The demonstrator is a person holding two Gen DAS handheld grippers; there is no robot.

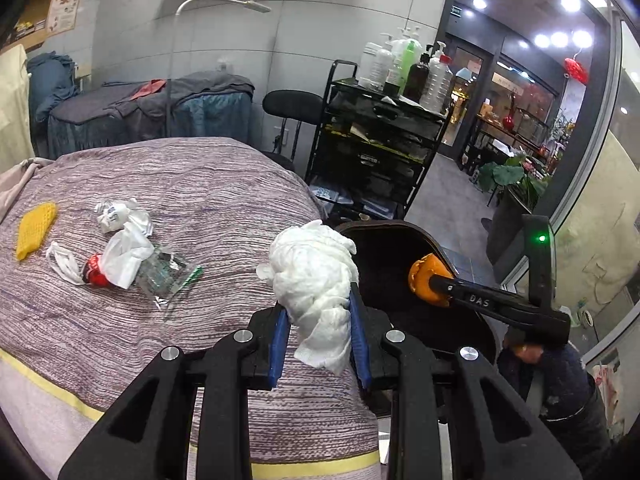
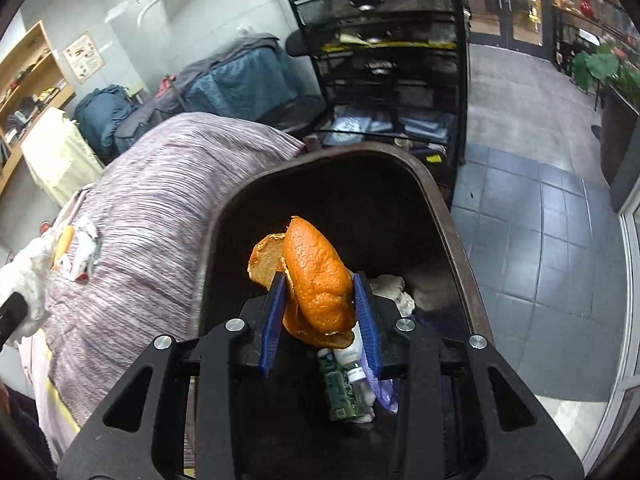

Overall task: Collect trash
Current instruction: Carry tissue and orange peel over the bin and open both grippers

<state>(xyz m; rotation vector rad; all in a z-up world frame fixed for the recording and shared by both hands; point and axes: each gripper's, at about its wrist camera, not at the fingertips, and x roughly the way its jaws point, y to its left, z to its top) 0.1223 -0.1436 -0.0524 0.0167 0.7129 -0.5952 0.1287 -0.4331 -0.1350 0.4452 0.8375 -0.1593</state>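
Now we are at the drop-off step for two pieces of trash at once. Our right gripper [image 2: 320, 312] is closed on an orange peel [image 2: 316, 276], the blue pads pinching it from both sides, and it hangs directly over the open mouth of the dark bin [image 2: 448, 216]. Inside the bin we can already see a small bottle [image 2: 356, 376], a green wrapper [image 2: 340, 396] and some crumpled paper [image 2: 394, 288], so part of the collecting looks done.

Our left gripper [image 1: 318, 320] is clamped on a wad of white tissue [image 1: 312, 268], its pads pressed into the lower part of the wad. It sits over the edge of the striped bed cover [image 1: 160, 184], just beside the bin rim [image 1: 384, 224] but not yet above the opening.

We judge that the next move calls for the right jaws to part so the peel falls straight in; it is already well placed. The left one needs to shift toward the bin mouth before letting go, or the tissue may land on the cover.

More trash waits on the cover, well apart from the bin: a yellow mesh piece [image 1: 34, 232], crumpled white paper [image 1: 120, 216], a white bag with a red item [image 1: 120, 260] and a clear wrapper [image 1: 164, 276].
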